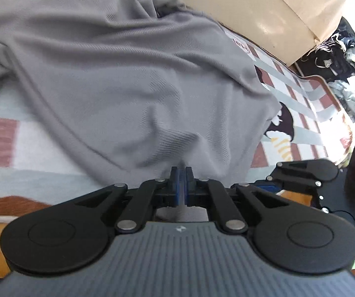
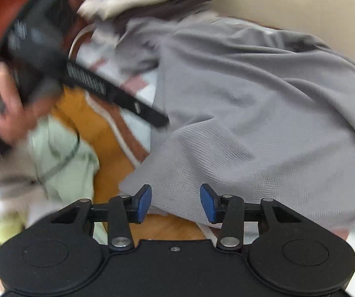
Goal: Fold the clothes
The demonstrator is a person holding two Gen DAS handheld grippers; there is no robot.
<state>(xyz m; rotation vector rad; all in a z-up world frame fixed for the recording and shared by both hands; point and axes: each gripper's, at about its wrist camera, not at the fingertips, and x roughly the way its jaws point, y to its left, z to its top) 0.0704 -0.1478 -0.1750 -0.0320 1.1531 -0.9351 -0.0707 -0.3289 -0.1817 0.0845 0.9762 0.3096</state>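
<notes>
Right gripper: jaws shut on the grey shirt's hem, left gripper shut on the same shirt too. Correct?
Half right. The right gripper is open in the right wrist view, its blue pads apart over the grey shirt, pressing nothing. The left gripper is shut on that shirt, as said.

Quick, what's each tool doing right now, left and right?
Left tool: shut on the grey shirt.
Right tool: open, holding nothing, shirt edge lying between its pads.
</notes>
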